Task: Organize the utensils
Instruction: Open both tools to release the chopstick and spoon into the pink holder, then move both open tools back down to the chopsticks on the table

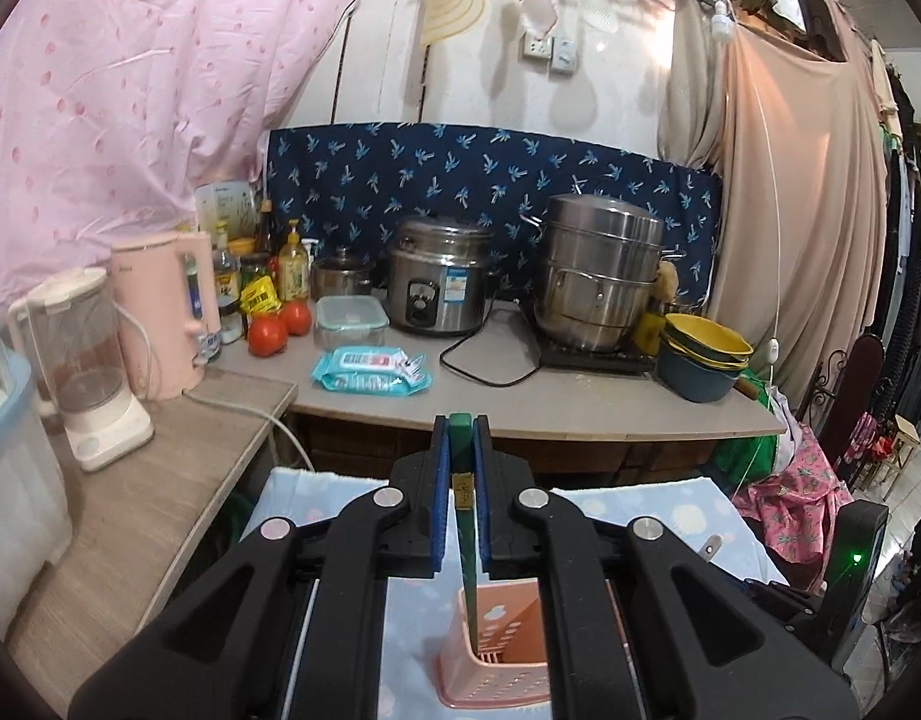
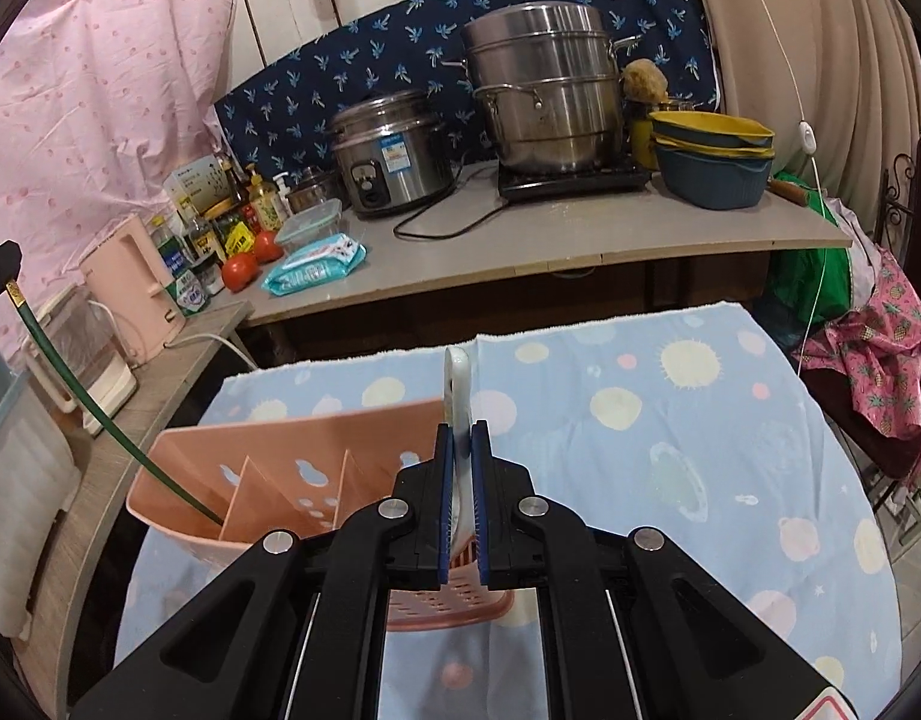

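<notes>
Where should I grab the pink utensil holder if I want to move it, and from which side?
Take the pink utensil holder by its tall flat back wall, coming from above with one finger inside and one behind. That wall is thin, straight and rises above the dividers, so fingers should close on it easily. Stay clear of the left compartment, where the green chopstick dips in.

Near surface: covered by a pale blue cloth printed with planets and suns.
On the cloth: pink slotted utensil holder, upright, toward the left.
Rear surface: grey top, behind the cloth.
On rear surface: rice cooker, steel steamer pot on a black hob, stacked bowls, wipes pack, two tomatoes, lidded container, bottles.
Left side surface: wood grain; pink kettle, what appears to be a blender.
</notes>
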A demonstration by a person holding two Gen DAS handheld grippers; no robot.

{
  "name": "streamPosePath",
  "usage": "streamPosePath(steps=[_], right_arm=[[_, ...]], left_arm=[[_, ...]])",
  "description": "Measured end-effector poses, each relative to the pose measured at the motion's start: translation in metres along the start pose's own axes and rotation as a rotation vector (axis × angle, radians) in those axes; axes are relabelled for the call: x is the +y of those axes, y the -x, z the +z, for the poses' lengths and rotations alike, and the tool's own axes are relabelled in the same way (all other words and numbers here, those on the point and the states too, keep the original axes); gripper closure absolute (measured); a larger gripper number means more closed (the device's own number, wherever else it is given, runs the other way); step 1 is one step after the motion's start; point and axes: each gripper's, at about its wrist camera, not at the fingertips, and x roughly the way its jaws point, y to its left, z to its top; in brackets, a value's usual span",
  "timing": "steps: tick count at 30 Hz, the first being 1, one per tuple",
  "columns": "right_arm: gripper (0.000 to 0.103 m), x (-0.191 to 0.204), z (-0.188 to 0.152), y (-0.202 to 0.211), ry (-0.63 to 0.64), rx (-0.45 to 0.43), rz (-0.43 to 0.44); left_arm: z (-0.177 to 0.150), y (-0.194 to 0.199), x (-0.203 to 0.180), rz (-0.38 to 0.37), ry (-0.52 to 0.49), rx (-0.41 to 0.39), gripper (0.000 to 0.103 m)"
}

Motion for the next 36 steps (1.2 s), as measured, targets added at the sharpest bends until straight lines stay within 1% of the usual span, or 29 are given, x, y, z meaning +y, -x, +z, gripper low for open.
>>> streamPosePath(steps=[1,3,4,5,7,10,12,13,16,19,21,29,31,34,36], right_arm=[[0.096,0.000,-0.001,0.001,0.001,-0.005,-0.005],[0.091,0.001,-0.001,0.004,0.010,-0.030,-0.025],[0.085,0.001,0.000,0.008,0.012,-0.043,-0.029],[0.079,0.001,0.000,0.013,0.009,-0.056,-0.030],[0.075,0.000,-0.001,0.026,0.007,-0.078,-0.026],[0.075,-0.002,-0.006,0.054,0.008,-0.104,-0.020],[0.071,-0.003,-0.012,0.073,0.004,-0.117,-0.016],[0.069,-0.004,-0.018,0.083,0.004,-0.121,-0.014],[0.068,-0.006,-0.039,0.112,0.013,-0.119,-0.020],[0.068,-0.008,-0.070,0.138,0.026,-0.102,-0.031],[0.068,-0.008,-0.093,0.153,0.043,-0.078,-0.042],[0.068,-0.015,-0.190,0.189,0.048,0.049,-0.061],[0.068,-0.016,-0.214,0.196,0.046,0.079,-0.066],[0.068,-0.017,-0.246,0.203,0.042,0.126,-0.073],[0.068,-0.019,-0.263,0.205,0.040,0.151,-0.073]], left_arm=[[-0.001,0.000,0.002,0.004,0.007,0.000,0.095],[-0.002,0.003,0.006,0.020,0.018,0.000,0.082],[-0.003,0.006,0.009,0.036,0.023,-0.003,0.062],[-0.003,0.011,0.010,0.051,0.027,-0.014,0.049],[-0.004,0.021,0.013,0.069,0.027,-0.023,0.048],[-0.009,0.039,0.019,0.073,0.039,-0.006,0.048],[-0.018,0.055,0.020,0.071,0.035,0.006,0.048],[-0.024,0.064,0.021,0.077,0.029,0.017,0.048],[-0.046,0.084,0.024,0.076,0.024,0.059,0.047],[-0.076,0.108,0.029,0.082,0.022,0.099,0.047],[-0.097,0.123,0.031,0.091,0.020,0.126,0.047],[-0.194,0.163,0.025,0.060,0.036,0.305,0.047],[-0.215,0.169,0.020,0.053,0.028,0.338,0.047],[-0.243,0.180,0.015,0.062,0.000,0.375,0.047],[-0.259,0.186,0.015,0.056,0.013,0.406,0.047]])
